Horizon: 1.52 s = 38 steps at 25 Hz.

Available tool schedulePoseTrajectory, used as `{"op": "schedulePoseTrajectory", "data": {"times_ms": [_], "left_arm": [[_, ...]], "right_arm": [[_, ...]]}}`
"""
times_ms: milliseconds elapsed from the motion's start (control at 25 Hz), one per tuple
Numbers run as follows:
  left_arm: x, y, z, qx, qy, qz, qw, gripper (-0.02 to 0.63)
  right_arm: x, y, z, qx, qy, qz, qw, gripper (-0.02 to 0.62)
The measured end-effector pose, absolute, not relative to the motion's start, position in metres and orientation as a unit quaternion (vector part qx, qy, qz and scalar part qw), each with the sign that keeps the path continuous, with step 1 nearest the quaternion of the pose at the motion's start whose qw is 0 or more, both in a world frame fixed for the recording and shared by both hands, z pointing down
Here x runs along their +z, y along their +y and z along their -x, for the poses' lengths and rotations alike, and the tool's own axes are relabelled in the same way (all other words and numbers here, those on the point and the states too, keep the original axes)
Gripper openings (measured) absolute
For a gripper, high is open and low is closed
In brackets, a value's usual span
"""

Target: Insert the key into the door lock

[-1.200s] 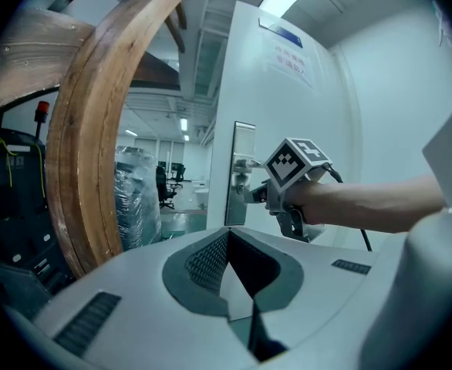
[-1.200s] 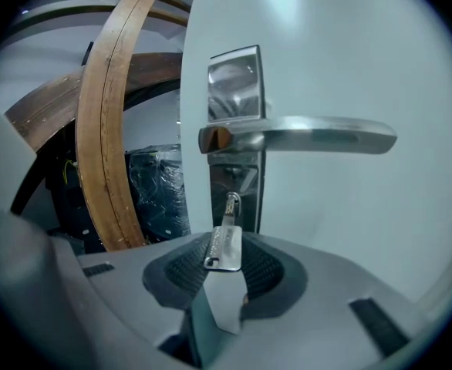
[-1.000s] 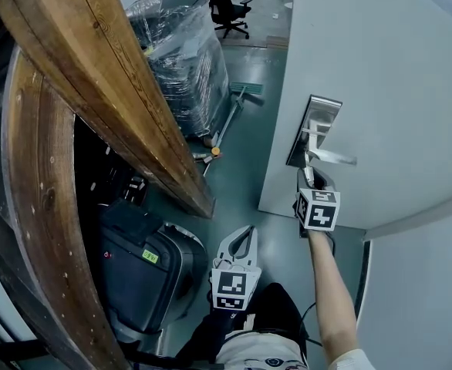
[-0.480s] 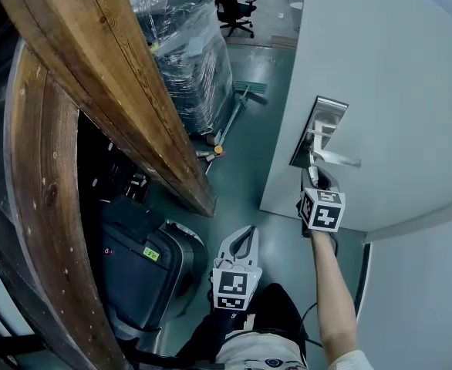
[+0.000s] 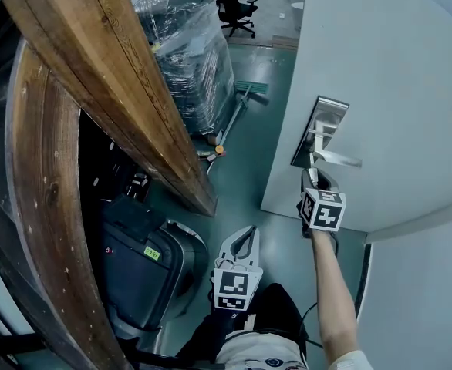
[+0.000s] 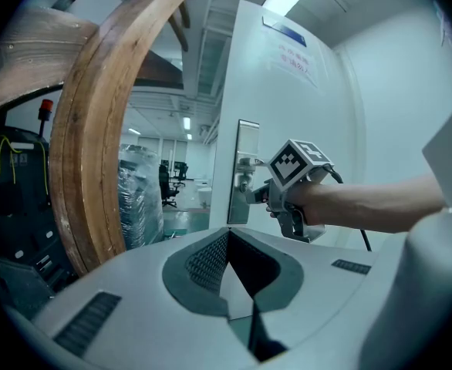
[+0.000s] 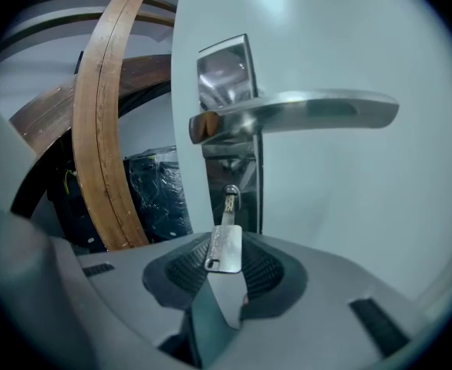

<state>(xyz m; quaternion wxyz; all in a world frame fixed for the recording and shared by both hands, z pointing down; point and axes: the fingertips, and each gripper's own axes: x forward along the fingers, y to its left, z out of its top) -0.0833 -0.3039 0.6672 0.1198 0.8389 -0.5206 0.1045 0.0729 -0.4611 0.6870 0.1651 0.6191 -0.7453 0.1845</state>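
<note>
The white door (image 5: 388, 68) carries a silver lock plate (image 5: 319, 129) with a lever handle (image 5: 339, 159). My right gripper (image 5: 312, 177) sits just under the handle, shut on a silver key (image 7: 225, 243). In the right gripper view the key's blade points up and its tip meets the keyhole (image 7: 231, 196) below the lever handle (image 7: 311, 111); how deep it sits I cannot tell. My left gripper (image 5: 245, 237) hangs low near the person's body, its jaws together with nothing in them. The left gripper view shows the right gripper (image 6: 263, 194) at the lock plate (image 6: 245, 168).
Big curved wooden beams (image 5: 95, 83) rise at the left. Behind them stand a plastic-wrapped pallet (image 5: 187, 60) and a black case (image 5: 145, 264). A long-handled tool (image 5: 236, 108) lies on the green floor. Office chairs (image 5: 230, 6) stand far back.
The head view has shifted a little. The right gripper stays under the handle with the key at the lock. The left gripper has not moved.
</note>
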Motion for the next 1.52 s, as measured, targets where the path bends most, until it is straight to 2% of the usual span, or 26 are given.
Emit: {"op": "schedulePoseTrajectory", "data": {"times_ms": [880,1520], "left_arm": [[0.659,-0.305,0.096,0.108,-0.525,-0.833,0.133,0.003],[0.671,-0.311,0.112,0.112,-0.535,-0.825,0.142,0.003]], "right_arm": [[0.675,-0.470,-0.069,0.198,-0.694,-0.669,0.179,0.112],[0.676,-0.493,-0.072,0.202,-0.676,-0.696,0.137,0.112]]}}
